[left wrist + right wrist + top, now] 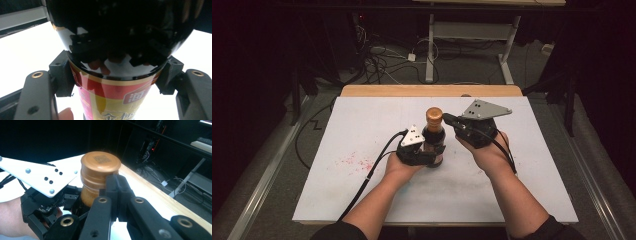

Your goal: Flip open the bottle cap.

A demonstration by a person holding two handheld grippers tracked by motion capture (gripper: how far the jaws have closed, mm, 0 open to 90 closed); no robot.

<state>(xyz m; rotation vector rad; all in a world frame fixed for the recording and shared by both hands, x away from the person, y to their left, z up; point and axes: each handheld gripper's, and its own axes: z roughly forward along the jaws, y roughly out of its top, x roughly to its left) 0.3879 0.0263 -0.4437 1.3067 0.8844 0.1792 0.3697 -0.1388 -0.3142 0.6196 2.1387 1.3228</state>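
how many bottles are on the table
1. A dark bottle with a copper-coloured cap stands upright near the middle of the white table, clamped in the left tongs; the shut right tongs sit just beside its cap.

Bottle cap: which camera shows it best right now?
The right gripper view: the bronze cap sits close and sharp, top face and ribbed side both visible, just beyond the shut right tongs. The high view shows the cap small, from above. The left gripper view gives the bottle body and label between the left tongs.
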